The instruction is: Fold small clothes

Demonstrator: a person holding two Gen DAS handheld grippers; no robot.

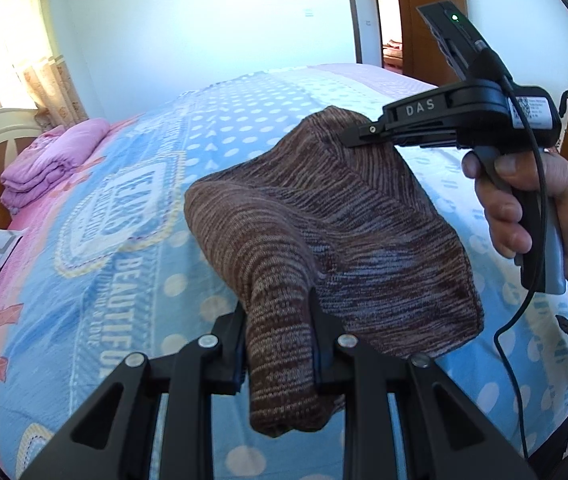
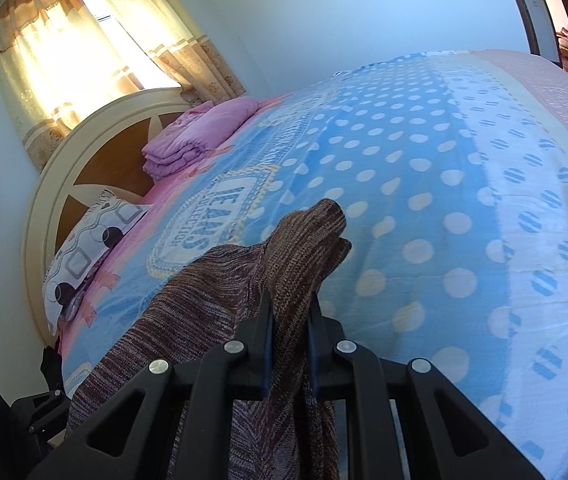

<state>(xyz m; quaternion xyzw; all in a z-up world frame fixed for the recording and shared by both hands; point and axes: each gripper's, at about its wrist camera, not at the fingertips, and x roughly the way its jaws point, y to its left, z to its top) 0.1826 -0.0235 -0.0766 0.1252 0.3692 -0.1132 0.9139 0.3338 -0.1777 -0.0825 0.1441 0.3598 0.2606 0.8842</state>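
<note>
A brown striped knit garment (image 1: 336, 216) hangs in the air above the bed, held at two places. My left gripper (image 1: 277, 320) is shut on a bunched edge of it at the near side. My right gripper (image 1: 368, 130) shows in the left wrist view at the upper right, pinching the garment's far top edge, with a hand on its handle. In the right wrist view my right gripper (image 2: 290, 304) is shut on a fold of the garment (image 2: 203, 292), which drapes down to the left.
The bed has a blue dotted blanket (image 1: 131, 280), also seen in the right wrist view (image 2: 424, 200). A folded pink quilt (image 1: 51, 160) and a patterned pillow (image 2: 87, 248) lie by the headboard (image 2: 43, 208). A doorway (image 1: 390, 24) is at the far side.
</note>
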